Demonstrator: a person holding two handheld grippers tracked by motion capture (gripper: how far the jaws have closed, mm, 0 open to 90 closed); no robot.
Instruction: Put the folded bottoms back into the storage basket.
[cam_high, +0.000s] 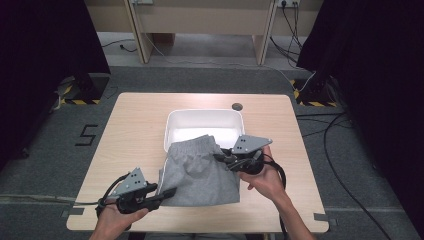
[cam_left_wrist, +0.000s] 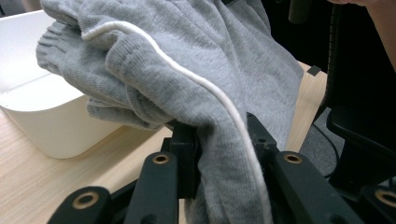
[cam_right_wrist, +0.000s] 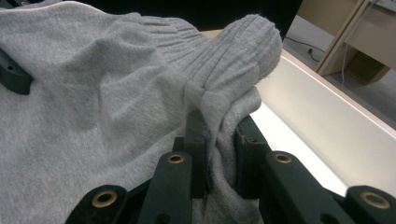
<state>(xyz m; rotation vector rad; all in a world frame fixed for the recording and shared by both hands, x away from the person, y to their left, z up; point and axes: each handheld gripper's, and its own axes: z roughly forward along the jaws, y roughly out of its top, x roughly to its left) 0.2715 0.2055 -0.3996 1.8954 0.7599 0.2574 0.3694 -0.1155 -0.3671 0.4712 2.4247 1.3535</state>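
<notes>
So both grippers have the grey shorts (cam_high: 202, 172) pinched right now. The left gripper (cam_high: 167, 192) is clamped on the near-left edge with the white piping, fabric squeezed between its 2 jaws. The right gripper (cam_high: 222, 157) is closed on the ribbed waistband at the far right. The shorts are spread on the wooden table (cam_high: 135, 125), their far end draped over the near rim of the white plastic bin (cam_high: 172, 125).

Both tools (cam_high: 167, 192) (cam_high: 220, 157) grip grey shorts (cam_high: 200, 172) over white bin (cam_high: 200, 125).
</notes>
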